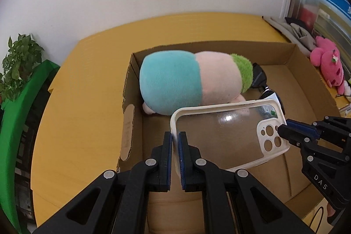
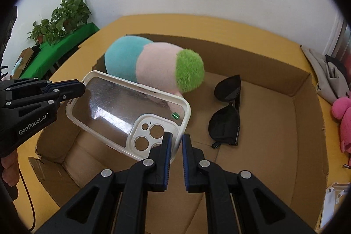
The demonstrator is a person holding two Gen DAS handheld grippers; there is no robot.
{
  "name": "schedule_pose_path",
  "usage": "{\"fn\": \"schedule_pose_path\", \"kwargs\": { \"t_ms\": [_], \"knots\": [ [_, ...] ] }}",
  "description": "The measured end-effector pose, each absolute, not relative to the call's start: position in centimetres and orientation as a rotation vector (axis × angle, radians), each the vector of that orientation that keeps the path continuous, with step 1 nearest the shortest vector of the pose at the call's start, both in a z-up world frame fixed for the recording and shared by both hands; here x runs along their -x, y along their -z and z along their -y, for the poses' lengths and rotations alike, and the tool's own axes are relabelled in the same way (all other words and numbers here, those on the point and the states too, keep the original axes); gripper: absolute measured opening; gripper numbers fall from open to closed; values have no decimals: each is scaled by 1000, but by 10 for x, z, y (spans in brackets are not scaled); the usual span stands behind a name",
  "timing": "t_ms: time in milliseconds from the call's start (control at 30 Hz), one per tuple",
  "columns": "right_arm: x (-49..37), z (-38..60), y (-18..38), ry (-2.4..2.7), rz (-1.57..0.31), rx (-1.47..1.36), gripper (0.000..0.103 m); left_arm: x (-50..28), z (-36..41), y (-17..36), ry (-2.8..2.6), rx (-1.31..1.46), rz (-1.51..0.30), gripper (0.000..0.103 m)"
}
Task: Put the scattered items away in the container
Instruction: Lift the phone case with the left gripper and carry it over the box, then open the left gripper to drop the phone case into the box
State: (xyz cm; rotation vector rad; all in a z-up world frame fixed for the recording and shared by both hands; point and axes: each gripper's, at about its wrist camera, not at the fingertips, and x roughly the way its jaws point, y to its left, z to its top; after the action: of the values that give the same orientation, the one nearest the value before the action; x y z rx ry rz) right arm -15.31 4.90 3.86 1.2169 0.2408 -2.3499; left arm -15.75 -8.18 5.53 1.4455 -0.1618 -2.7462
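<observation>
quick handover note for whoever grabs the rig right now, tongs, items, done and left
Left tongs: shut on the phone case, at its plain end.
Right tongs: shut on the same case, at the camera-cutout end.
The case hangs over the open cardboard box, not yet released.
Done: plush toy and sunglasses are in the box.
Left: lower and release the case; the pink plush is outside the box.

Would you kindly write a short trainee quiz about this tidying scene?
1. True or false: only one gripper holds the phone case.
2. Which dark item lies in the cardboard box beside the plush toy?
3. The phone case is: A) on the box floor, B) held above the box, C) on the table.

Key: 1 false, the left gripper and right gripper both grip it; 2 sunglasses; 3 B.
</observation>
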Motion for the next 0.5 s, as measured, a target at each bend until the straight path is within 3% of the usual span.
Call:
{"fn": "schedule_pose_path", "kwargs": {
  "t_ms": [500],
  "knots": [
    [182, -14, 20, 2134, -326, -1565, 10, 200, 87, 23, 2442, -1819, 197, 4]
  ]
}}
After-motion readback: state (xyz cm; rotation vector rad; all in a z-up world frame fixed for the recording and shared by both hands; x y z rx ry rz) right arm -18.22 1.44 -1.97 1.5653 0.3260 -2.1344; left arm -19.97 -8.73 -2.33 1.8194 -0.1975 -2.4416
